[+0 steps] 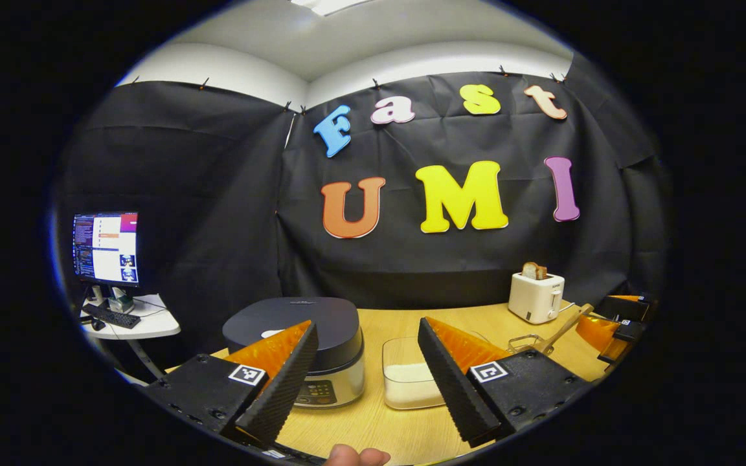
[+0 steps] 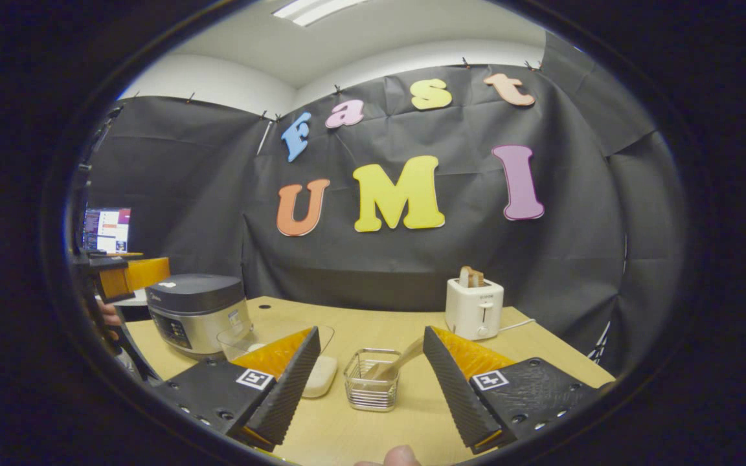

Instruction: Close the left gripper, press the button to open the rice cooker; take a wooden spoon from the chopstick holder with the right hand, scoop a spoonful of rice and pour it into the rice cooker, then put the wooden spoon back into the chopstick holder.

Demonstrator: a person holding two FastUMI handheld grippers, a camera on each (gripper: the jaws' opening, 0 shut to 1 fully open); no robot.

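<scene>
Both grippers hover spread and empty: the left gripper point(image 1: 366, 382) faces the lidded rice cooker point(image 1: 295, 346) ahead-left on the table point(image 1: 373, 421), the right gripper point(image 2: 363, 388) faces the chopstick holder point(image 2: 372, 378).

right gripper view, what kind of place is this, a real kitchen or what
Likely a staged recording booth, not a home kitchen: black cloth wall behind a wooden table with a rice cooker and toaster, plus a computer monitor.
</scene>
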